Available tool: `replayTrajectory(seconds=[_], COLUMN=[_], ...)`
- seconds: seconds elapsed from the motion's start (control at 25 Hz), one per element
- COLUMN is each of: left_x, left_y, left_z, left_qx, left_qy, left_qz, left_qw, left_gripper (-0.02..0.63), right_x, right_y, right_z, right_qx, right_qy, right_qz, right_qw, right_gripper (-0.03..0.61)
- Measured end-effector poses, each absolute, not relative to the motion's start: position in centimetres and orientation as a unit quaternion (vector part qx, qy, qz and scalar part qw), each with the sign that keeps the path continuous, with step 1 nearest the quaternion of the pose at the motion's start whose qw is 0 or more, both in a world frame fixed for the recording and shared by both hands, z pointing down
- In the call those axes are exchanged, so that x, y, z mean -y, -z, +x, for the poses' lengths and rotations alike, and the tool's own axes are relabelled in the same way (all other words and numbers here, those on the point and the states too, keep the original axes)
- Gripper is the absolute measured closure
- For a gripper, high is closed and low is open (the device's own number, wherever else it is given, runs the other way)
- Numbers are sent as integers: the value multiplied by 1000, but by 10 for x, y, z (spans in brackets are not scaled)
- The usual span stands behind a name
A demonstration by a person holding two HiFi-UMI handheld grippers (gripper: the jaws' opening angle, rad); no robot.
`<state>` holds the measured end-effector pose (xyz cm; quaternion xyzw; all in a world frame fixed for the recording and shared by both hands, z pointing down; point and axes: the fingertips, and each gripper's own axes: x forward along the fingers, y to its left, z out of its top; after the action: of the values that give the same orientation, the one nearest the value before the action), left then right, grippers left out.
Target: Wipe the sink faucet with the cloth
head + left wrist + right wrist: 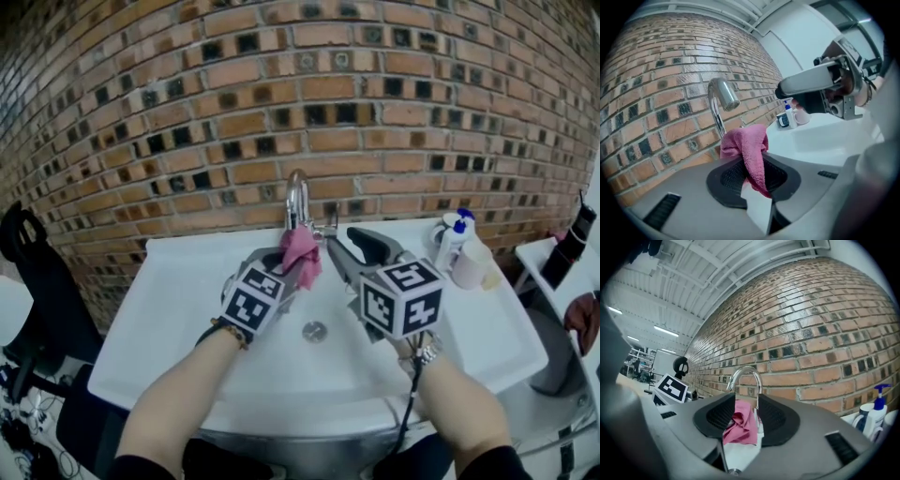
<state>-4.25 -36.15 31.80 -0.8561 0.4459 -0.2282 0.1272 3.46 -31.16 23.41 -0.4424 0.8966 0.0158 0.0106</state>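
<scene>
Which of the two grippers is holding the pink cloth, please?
The left gripper: its jaws pinch the pink cloth, while the right gripper stands open.

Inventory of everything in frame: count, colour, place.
curved chrome faucet: 1, silver, sink's back rim
pink terry cloth: 1, pink, at faucet's stem
white ceramic sink: 1, white, centre
round metal drain: 1, silver, sink bowl
blue-topped pump bottle: 1, white, sink's back right corner
dark mug, pale cup: 1 each, beside bottle
brick wall: 1, red-brown, behind sink
black chair: 1, black, left of sink
left gripper: 1, grey, shut on cloth
right gripper: 1, grey, open, right of faucet
forearms: 2, bare, bottom
</scene>
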Motion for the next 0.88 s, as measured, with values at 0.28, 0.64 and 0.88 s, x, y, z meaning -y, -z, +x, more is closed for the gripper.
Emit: replayTrajectory(seconds=[0.28,0.64,0.88], left_x=[314,233,169], left_y=[-303,-289,-275], left_z=[-46,-55,-62], left_qx=[-443,-438,-438], left_qy=[218,198,170], left_qz=[-860,-866,-870], left_qw=[131,139,149], left_gripper=[541,541,541], right_x=[270,200,146], right_y=[-230,-223,-224], right_z=[30,21,14], right_qx=[-889,-881,-875], right_qy=[-37,-63,-81], right_qz=[-456,-469,-476], right_qw=[6,9,12], right_gripper=[442,474,494])
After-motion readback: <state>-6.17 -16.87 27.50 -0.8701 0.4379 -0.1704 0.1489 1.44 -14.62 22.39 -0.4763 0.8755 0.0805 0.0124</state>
